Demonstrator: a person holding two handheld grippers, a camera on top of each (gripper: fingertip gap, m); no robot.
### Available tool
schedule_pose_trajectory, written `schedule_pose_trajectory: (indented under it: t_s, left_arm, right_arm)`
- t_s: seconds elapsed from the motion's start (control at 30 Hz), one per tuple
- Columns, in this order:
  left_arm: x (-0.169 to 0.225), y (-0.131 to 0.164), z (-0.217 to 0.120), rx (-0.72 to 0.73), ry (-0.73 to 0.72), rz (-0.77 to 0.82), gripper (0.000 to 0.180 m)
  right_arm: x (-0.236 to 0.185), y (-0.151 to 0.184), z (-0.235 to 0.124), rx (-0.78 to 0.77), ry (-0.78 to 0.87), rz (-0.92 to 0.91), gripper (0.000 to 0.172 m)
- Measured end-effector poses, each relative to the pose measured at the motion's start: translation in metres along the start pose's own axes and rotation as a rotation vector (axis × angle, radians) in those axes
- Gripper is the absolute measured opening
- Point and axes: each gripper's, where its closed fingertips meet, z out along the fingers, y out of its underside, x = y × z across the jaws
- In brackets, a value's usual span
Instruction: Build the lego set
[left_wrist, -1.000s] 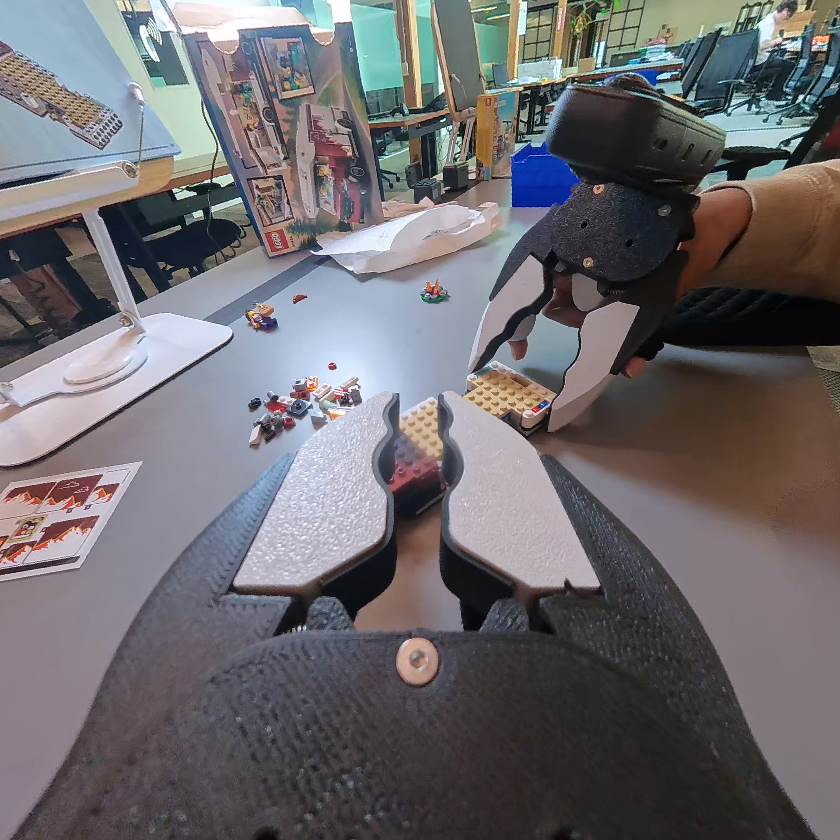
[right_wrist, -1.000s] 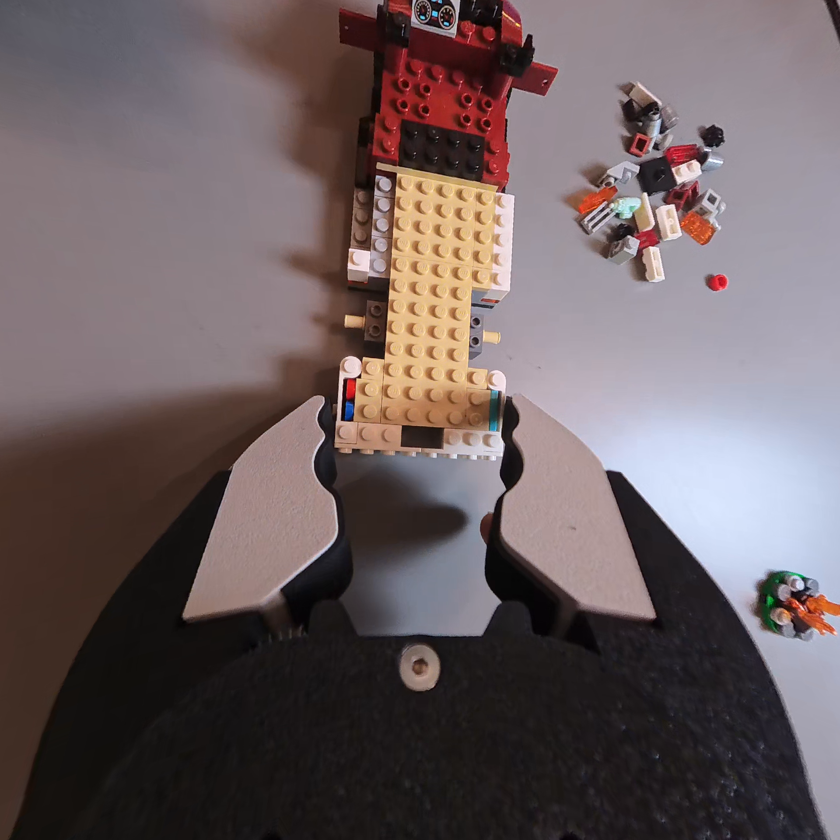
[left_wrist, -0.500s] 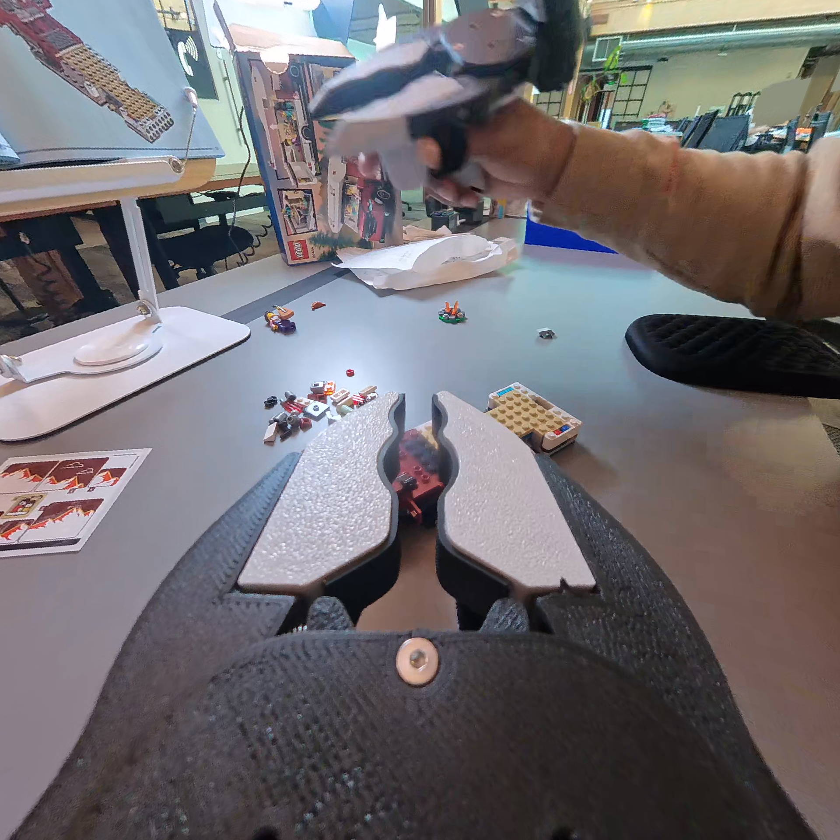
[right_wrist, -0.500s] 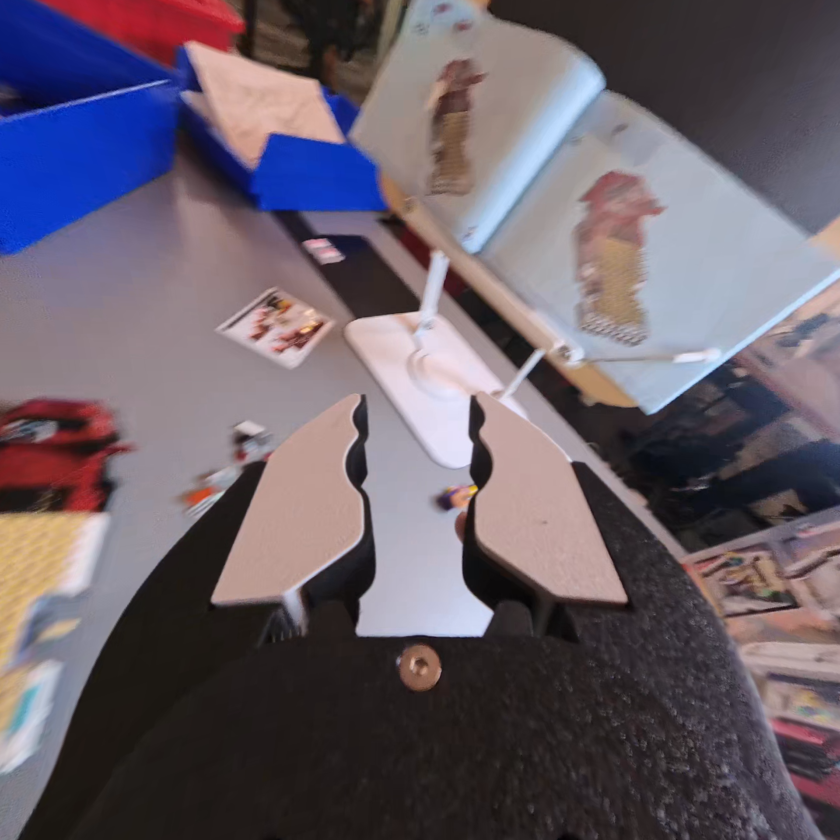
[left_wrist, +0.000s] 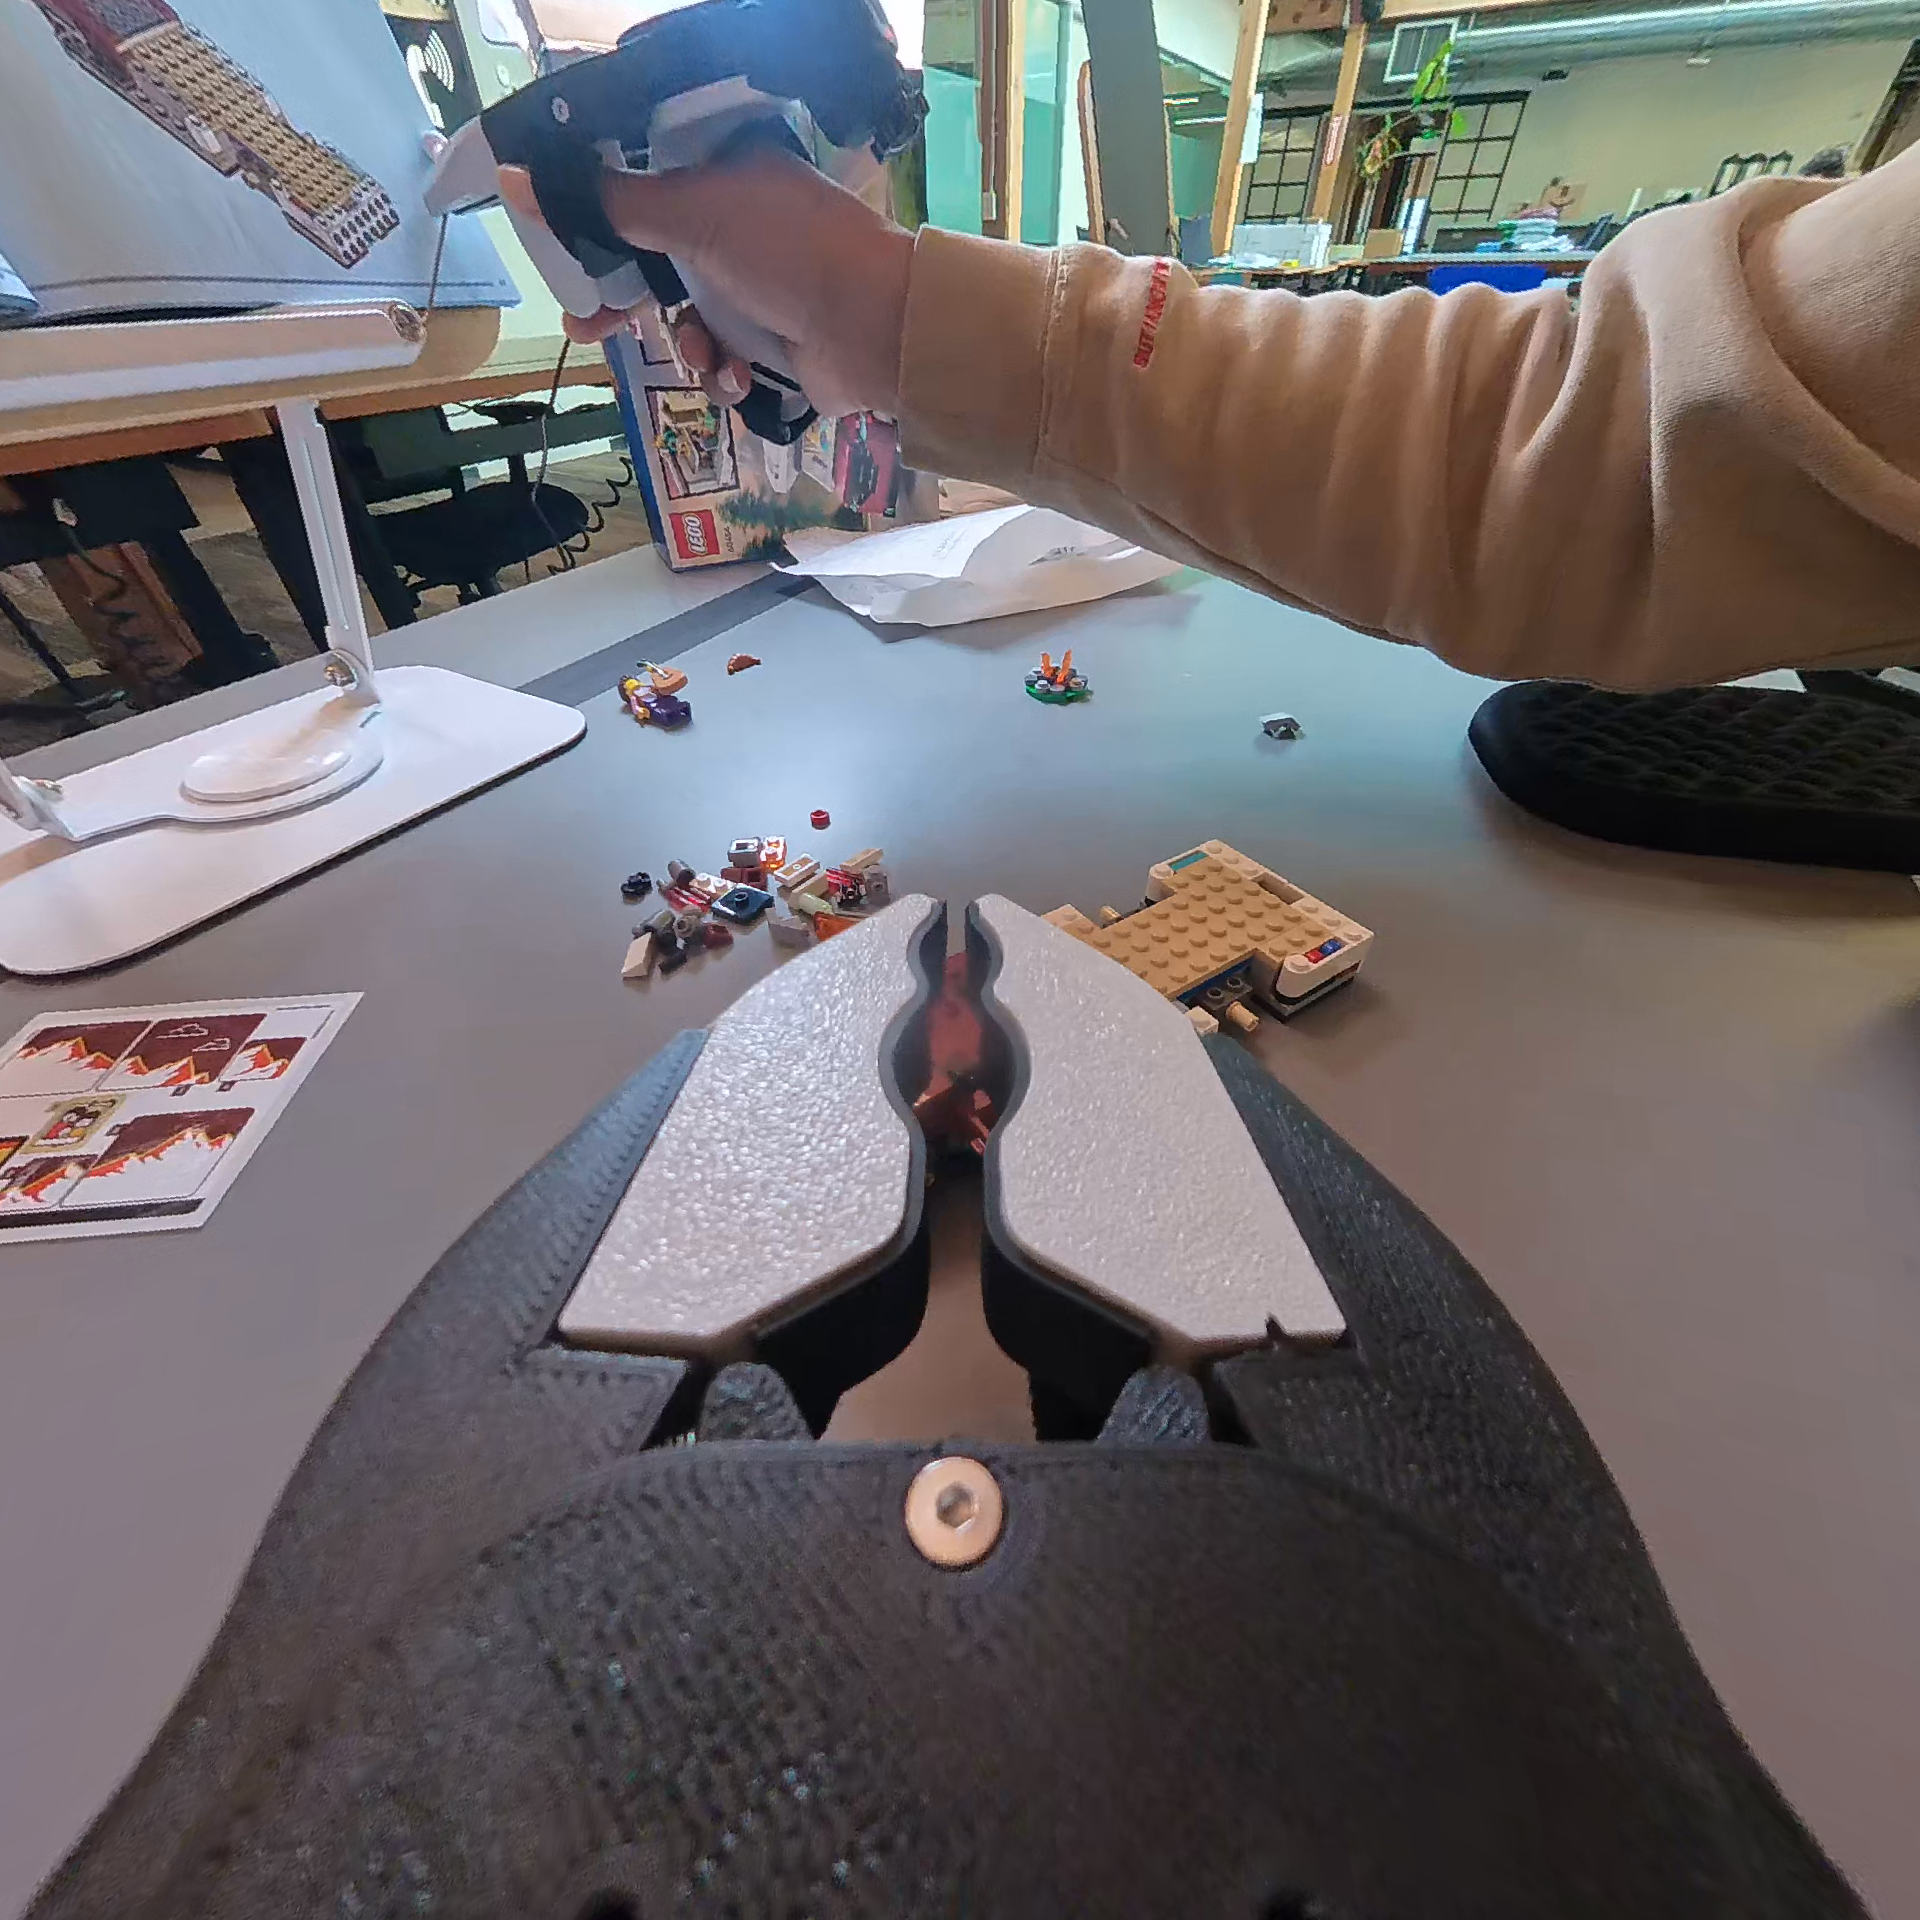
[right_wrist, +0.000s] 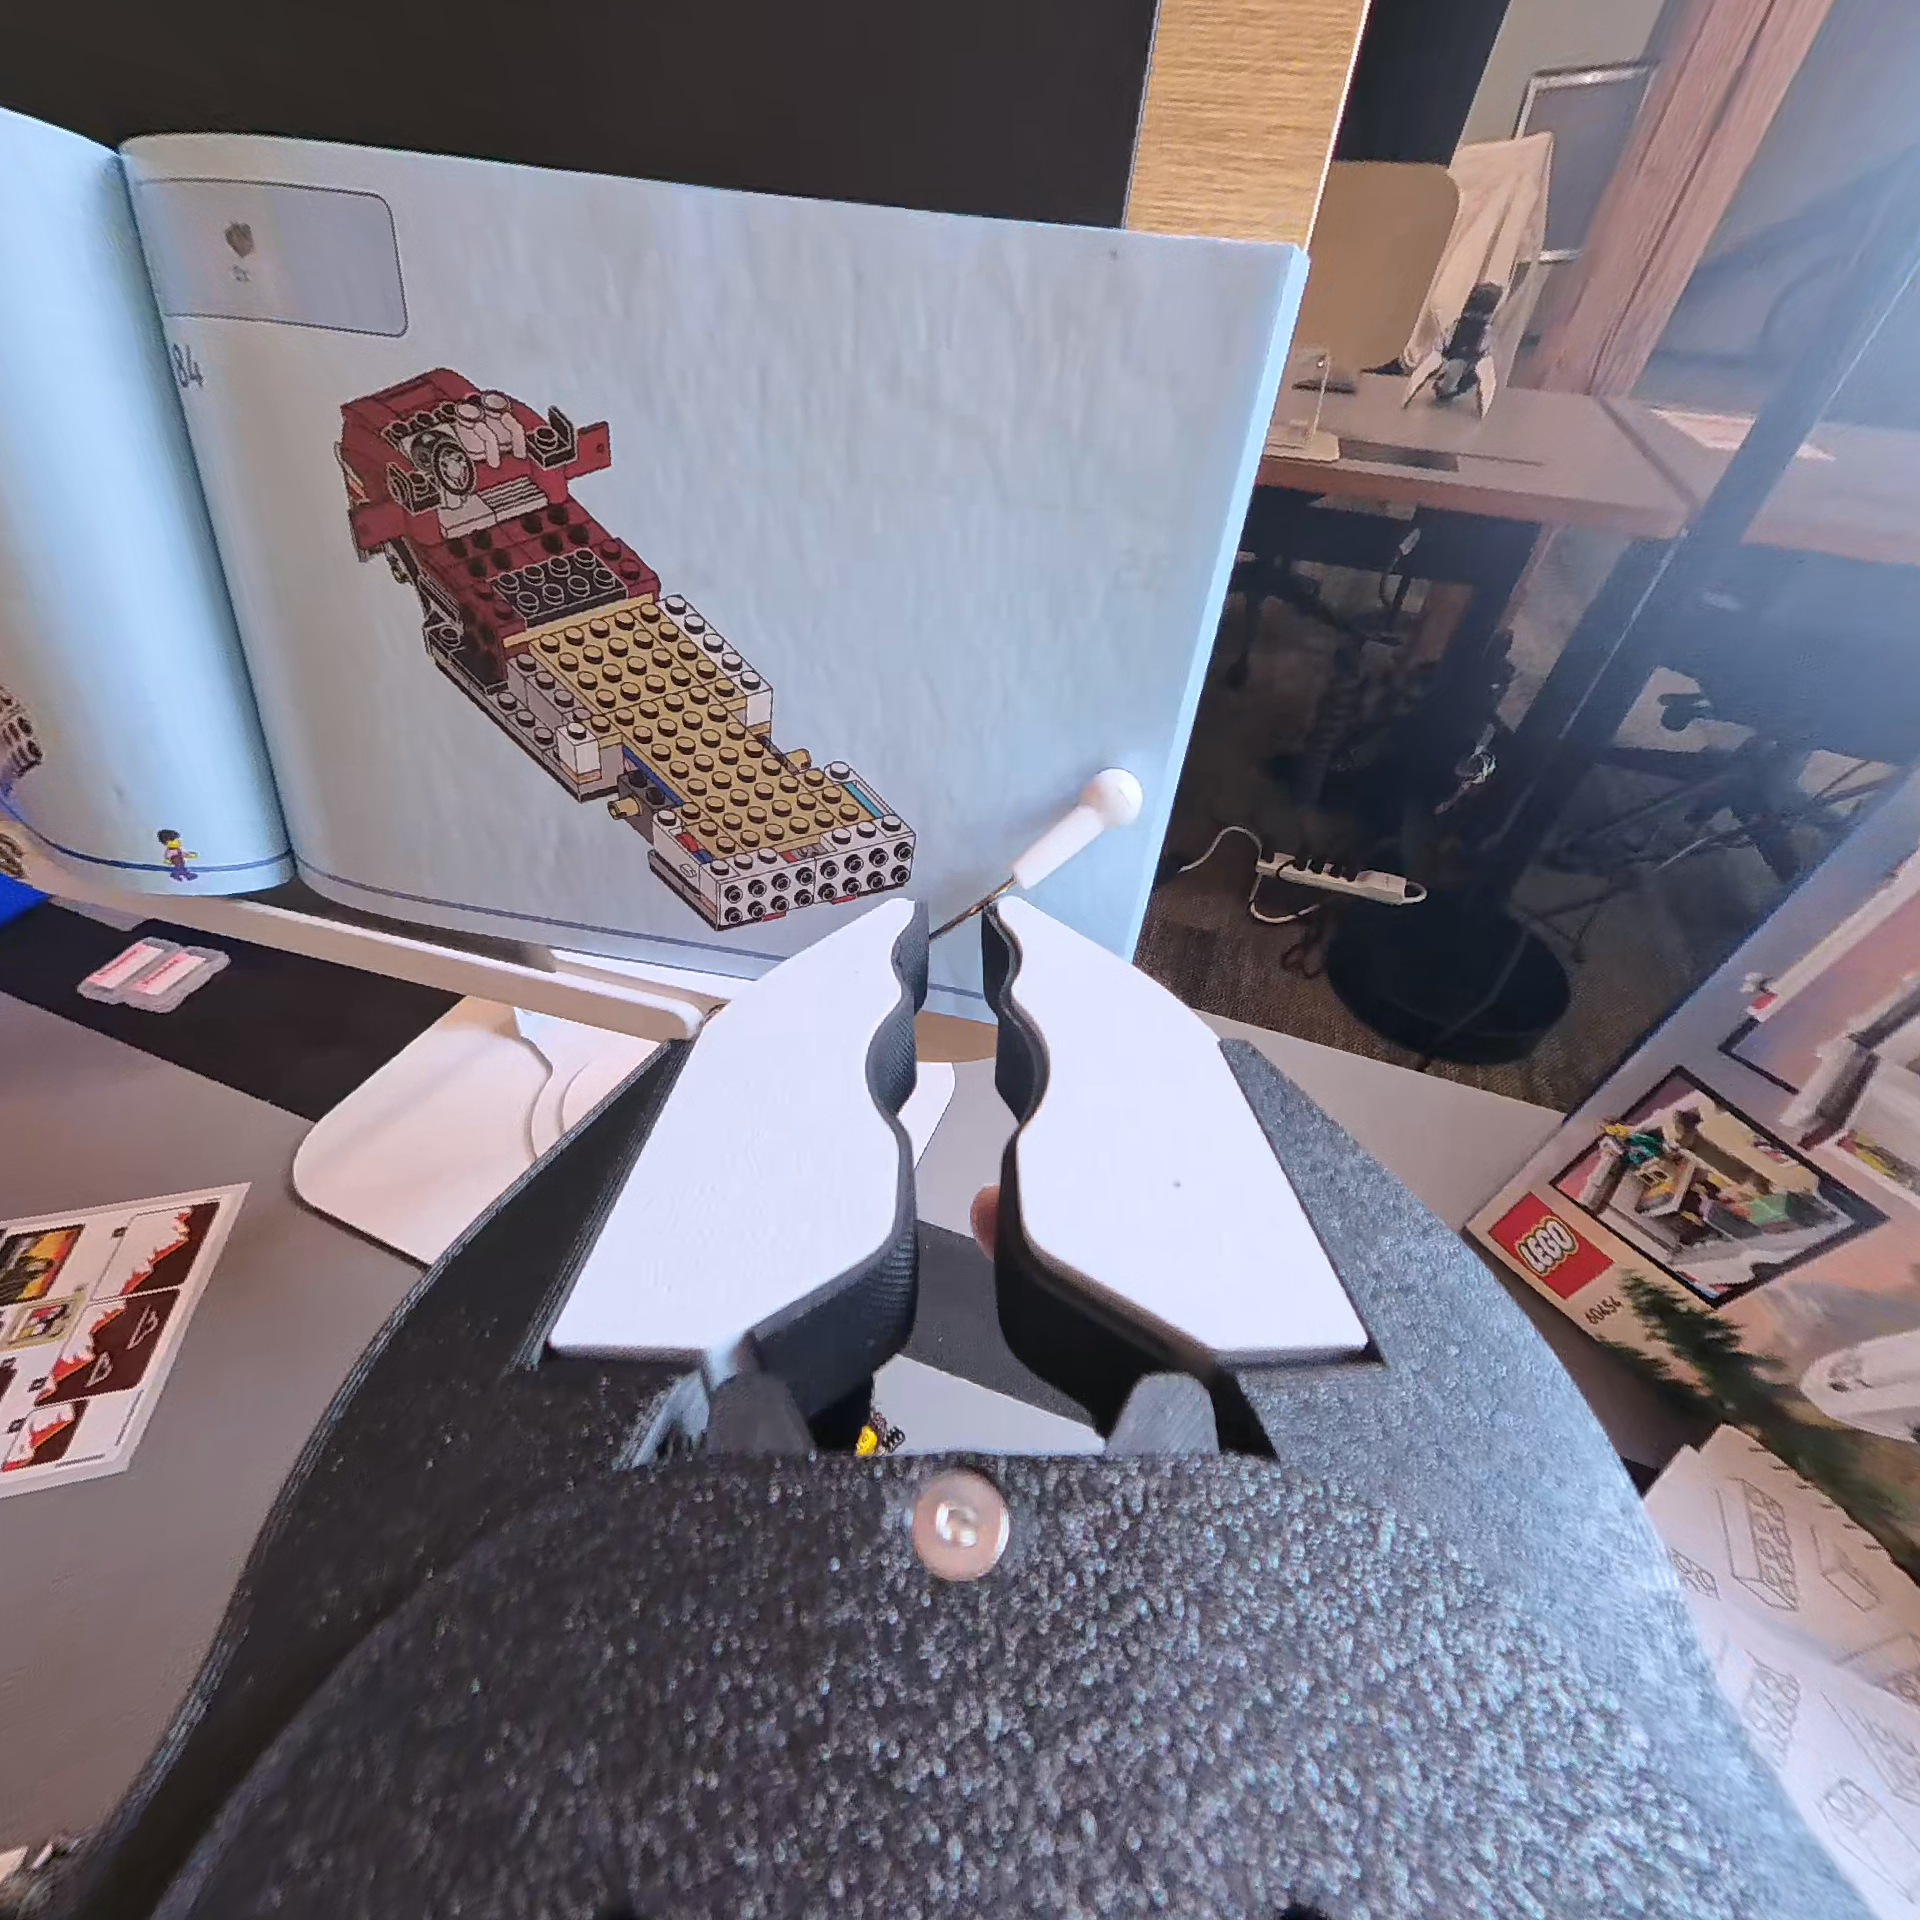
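My left gripper (left_wrist: 956, 909) lies low over the grey table (left_wrist: 1039, 790) with its fingertips almost touching. The dark red front (left_wrist: 951, 1039) of a brick vehicle shows through the hollow between its fingers. The vehicle's tan studded rear (left_wrist: 1216, 925) sticks out to the right on the table. My right gripper (right_wrist: 954, 920) is raised in the air with only a narrow slit between its fingers and nothing in it. It faces an open instruction booklet (right_wrist: 727, 468) on a white stand. It also shows in the left wrist view (left_wrist: 499, 223), held high by a hand in a beige sleeve (left_wrist: 1403, 436).
Several loose small bricks (left_wrist: 748, 899) lie left of my left fingertips. A sticker sheet (left_wrist: 145, 1101), the stand's base (left_wrist: 312, 769), a minifigure (left_wrist: 655, 696), a green and orange build (left_wrist: 1058, 681), a toy box (left_wrist: 727, 468), a paper bag (left_wrist: 977, 566) and a black mesh pad (left_wrist: 1704, 769) surround them. My hands' fingertips stand some 40 centimetres from each other. The minifigure (left_wrist: 655, 696) lies some 20 centimetres from my right tips, 30 centimetres from my left tips.
My right gripper left the tan rear of the vehicle, rose and swung to face the booklet while its fingers narrowed on nothing. My left fingers closed further over the red front.
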Motion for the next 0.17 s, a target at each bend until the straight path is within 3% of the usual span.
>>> schedule_pose_trajectory:
  t_s: [0.17]
  left_arm:
    - [-0.0004,0.0011,0.0007,-0.009,-0.01,0.012,0.003]
  right_arm:
    - [0.0034,0.0068,-0.0016,0.037,-0.039,0.118,0.009]
